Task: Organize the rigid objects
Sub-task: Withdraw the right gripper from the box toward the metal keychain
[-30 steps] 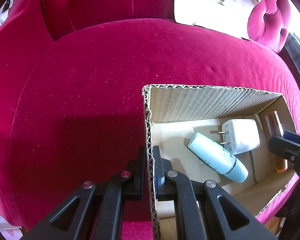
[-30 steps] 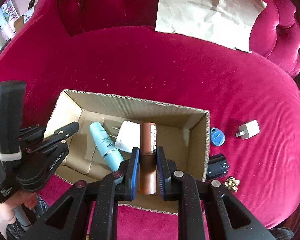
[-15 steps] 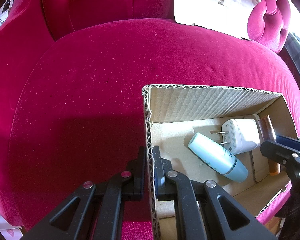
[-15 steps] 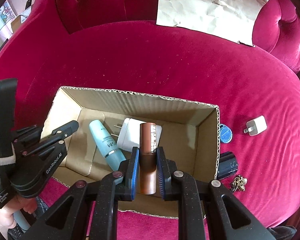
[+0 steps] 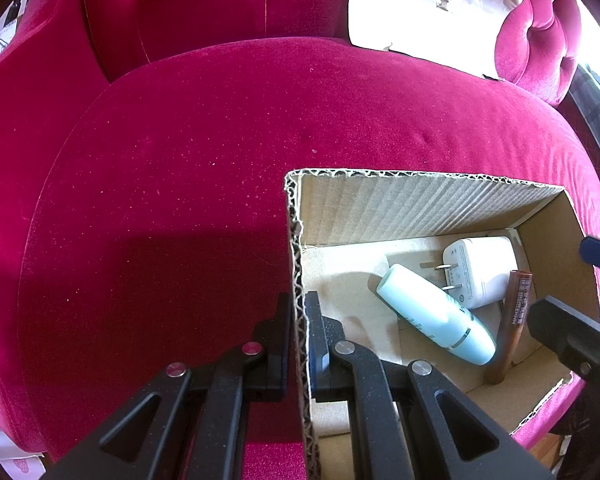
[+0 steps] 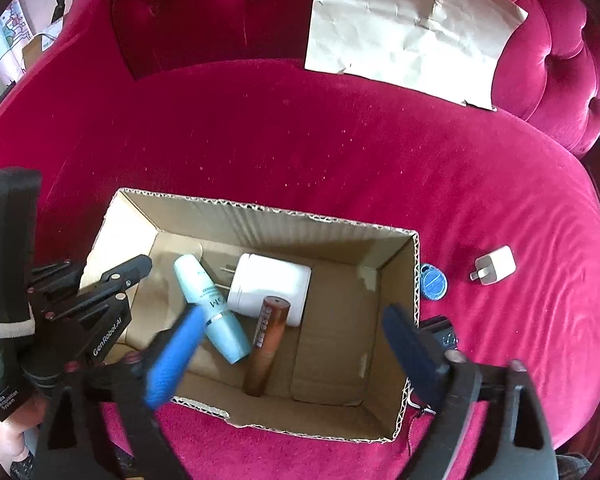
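An open cardboard box (image 6: 396,280) sits on a crimson velvet sofa seat (image 6: 300,152). The right gripper (image 6: 292,340) hangs above it with its blue-padded jaws flung wide, having just sprung apart. The copper-brown tube (image 6: 268,344) they released lies free on the box floor just ahead of and between them, one end propped on a white plug adapter (image 6: 272,284). To the tube's left lies a pale blue bottle (image 6: 212,312).

The left gripper (image 5: 298,340) is clamped on the box's left wall (image 5: 298,280), one finger inside and one outside.

Only the right wrist view takes in what lies outside the box, beyond the right jaw: a blue round tag (image 6: 434,286) against the box's outer wall, a small white charger cube (image 6: 494,270) farther right, and a dark object (image 6: 446,334), partly hidden. It also shows the left gripper's black body (image 6: 80,320) and a sliver of hand (image 6: 4,440).

The left wrist view alone shows the pinched corrugated edge up close. Both views catch a creased sheet of brown paper (image 6: 408,28) against the sofa back.
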Motion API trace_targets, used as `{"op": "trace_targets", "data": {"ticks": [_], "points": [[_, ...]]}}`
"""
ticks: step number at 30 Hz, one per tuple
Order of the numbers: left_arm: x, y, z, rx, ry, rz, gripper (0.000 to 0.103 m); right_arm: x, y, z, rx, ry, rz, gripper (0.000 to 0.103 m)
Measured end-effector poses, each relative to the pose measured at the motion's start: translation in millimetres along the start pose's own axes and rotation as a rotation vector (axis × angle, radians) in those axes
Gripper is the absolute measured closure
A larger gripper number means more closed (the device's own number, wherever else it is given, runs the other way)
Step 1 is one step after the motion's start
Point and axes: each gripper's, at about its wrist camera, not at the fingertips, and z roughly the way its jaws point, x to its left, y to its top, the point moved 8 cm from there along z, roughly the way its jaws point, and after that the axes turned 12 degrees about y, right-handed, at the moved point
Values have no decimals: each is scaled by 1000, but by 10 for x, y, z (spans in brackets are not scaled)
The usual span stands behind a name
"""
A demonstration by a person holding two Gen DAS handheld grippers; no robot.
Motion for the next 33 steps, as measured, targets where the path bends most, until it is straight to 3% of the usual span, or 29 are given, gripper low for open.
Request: {"op": "trace_targets", "data": {"ticks": [14, 33], "points": [[-4, -4, -3, 0, 0, -2, 97, -40, -2, -131, -17, 2, -7, 0], [2, -5, 0, 0, -1, 0, 97, -563, 74, -634, -71, -34, 51, 0]]}}
